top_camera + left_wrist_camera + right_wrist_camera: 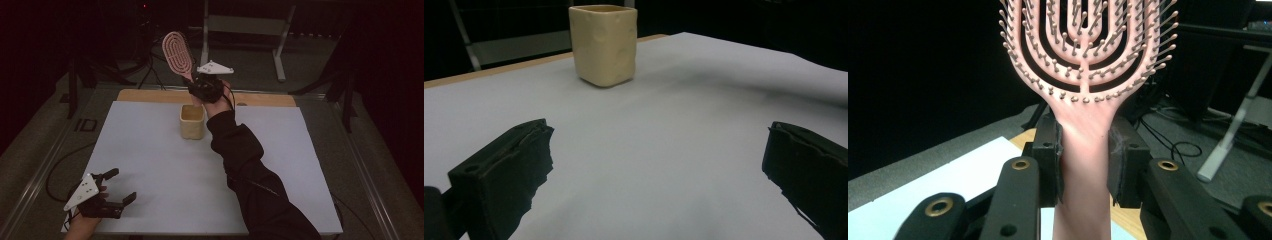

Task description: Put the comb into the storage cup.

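A pink vented hairbrush (178,51) is held up in the air above the far side of the table, its head tilted up and to the left. My right gripper (200,86) is shut on its handle (1083,150), with the bristled head (1085,45) rising just past the jaws. Below it stands a cream square cup (192,121) on the white table cover (150,165); the cup (604,44) is upright. My left gripper (120,186) rests at the table's near left corner, open with nothing between its fingers (506,170).
A wooden strip (150,96) runs along the table's far edge. Behind it stands a grey metal frame (250,30) and cables (150,70) lie on the floor. The person's dark sleeve (250,170) stretches across the table's right middle.
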A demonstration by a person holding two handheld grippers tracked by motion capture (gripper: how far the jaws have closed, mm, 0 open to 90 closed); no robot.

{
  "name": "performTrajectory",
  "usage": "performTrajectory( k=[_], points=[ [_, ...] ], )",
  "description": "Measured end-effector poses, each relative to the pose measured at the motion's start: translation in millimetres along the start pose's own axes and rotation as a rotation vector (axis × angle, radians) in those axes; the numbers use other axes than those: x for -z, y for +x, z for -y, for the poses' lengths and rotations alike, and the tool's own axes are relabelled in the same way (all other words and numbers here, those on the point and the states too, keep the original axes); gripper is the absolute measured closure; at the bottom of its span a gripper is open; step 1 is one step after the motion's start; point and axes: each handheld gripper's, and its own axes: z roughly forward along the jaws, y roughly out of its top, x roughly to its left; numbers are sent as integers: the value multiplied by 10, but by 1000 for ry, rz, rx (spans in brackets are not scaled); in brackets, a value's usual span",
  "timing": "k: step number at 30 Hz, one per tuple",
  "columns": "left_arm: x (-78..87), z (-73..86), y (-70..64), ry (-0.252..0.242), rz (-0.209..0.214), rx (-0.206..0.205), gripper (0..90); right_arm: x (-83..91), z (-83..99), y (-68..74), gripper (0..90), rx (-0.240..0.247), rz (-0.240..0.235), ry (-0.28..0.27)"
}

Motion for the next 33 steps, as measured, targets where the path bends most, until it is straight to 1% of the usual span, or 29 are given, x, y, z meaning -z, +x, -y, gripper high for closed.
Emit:
performTrajectory(
  k=[1, 3, 5, 8, 9, 12, 13, 16, 19, 22, 24, 28, 33],
  points=[
    [0, 1, 1, -1, 1, 1, 0, -6, 16, -5, 703, -1, -7, -18],
    [1, 2, 2, 1, 1, 2, 0, -11, 52, -2, 703, 3, 0, -43],
    [0, 2, 2, 2, 0, 0, 0, -28, 87, -4, 703, 1, -3, -50],
    [-1, 3, 3, 0, 0, 3, 0, -75, 132, -4, 703, 3, -6, -41],
    [0, 3, 3, -1, 1, 5, 0, -89, 150, -3, 703, -4, -12, -38],
    [2, 2, 3, -2, 5, 6, 0, -132, 224, -1, 703, -5, -27, -51],
    [0, 4, 4, -1, 7, 6, 0, -143, 250, 3, 703, 1, -25, -55],
    [4, 5, 4, -1, 4, 5, 0, -176, 331, -14, 703, -4, -29, -50],
    [7, 6, 9, -1, 4, 7, 0, -211, 418, -47, 702, -22, -30, -49],
    [7, 5, 7, -2, 5, 9, 0, -240, 526, -68, 703, -39, -50, -56],
    [4, 7, 10, -1, 6, 9, 0, -262, 578, -73, 703, -27, -42, -39],
    [5, 7, 8, 0, 4, 7, 0, -277, 683, -92, 702, -53, -49, -28],
    [7, 8, 7, 0, 3, 7, 0, -283, 782, -95, 703, -63, -53, -26]
  ],
)
